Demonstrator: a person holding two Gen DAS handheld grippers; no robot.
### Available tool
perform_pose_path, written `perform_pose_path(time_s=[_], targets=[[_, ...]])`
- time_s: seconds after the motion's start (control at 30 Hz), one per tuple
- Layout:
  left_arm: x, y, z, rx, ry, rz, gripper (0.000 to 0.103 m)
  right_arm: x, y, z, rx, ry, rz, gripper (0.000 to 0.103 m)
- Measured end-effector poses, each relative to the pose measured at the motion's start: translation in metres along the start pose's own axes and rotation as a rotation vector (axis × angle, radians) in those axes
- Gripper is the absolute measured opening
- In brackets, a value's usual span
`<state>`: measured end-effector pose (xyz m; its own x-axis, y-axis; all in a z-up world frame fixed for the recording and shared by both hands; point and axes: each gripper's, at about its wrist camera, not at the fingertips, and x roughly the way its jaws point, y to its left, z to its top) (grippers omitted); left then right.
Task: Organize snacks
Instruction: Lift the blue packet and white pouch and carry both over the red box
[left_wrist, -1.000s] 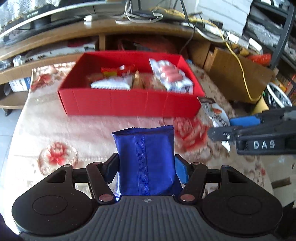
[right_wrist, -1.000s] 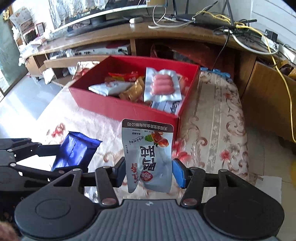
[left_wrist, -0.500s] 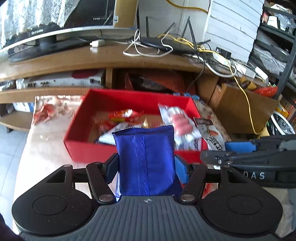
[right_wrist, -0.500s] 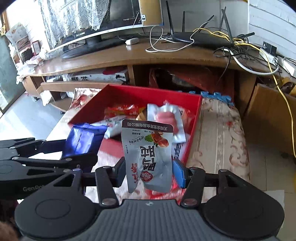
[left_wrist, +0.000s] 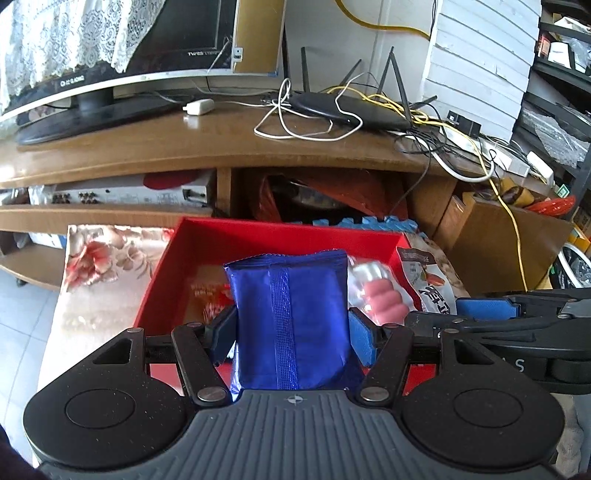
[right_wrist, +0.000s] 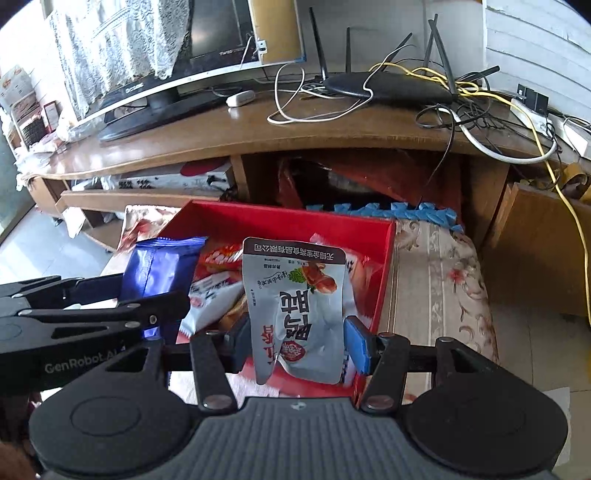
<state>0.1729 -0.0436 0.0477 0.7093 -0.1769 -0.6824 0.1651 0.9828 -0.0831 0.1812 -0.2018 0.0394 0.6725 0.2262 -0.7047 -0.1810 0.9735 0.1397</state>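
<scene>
Two grippers each stay clamped on a snack: the left gripper (left_wrist: 291, 334) on a blue foil packet (left_wrist: 291, 325), the right gripper (right_wrist: 297, 341) on a grey pouch (right_wrist: 297, 310). Both have come forward over the red box (right_wrist: 384, 266), earlier farther ahead on the floral cloth (right_wrist: 439, 280).

you get bright daylight, glare on the wooden shelf top (left_wrist: 207, 147), fisheye bending at the edges, and blurred sausage pack (left_wrist: 373, 291).
</scene>
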Motion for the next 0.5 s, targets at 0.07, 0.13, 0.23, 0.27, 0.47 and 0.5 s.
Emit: perform_pose_path(time_s=[0.07,0.13,0.23,0.27,0.47,0.5], targets=[[0.004,0.001,0.004,0.000,-0.001,0.004,0.069,0.005,-0.001,0.005,0.005,-0.004,-0.006,0.062],[0.009,0.002,0.006,0.000,0.001,0.007,0.069,0.009,-0.002,0.008,0.010,-0.004,-0.010,0.062],[0.015,0.003,0.010,0.002,0.006,0.013,0.069,0.017,-0.003,0.012,0.014,-0.002,-0.018,0.062],[0.017,0.003,0.011,0.003,0.007,0.015,0.069,0.020,-0.003,0.014,0.015,-0.002,-0.021,0.062],[0.028,0.004,0.015,0.006,0.016,0.025,0.069,0.032,-0.004,0.020,0.022,0.007,-0.038,0.062],[0.030,0.005,0.016,0.006,0.018,0.027,0.069,0.034,-0.004,0.021,0.023,0.008,-0.041,0.062]])
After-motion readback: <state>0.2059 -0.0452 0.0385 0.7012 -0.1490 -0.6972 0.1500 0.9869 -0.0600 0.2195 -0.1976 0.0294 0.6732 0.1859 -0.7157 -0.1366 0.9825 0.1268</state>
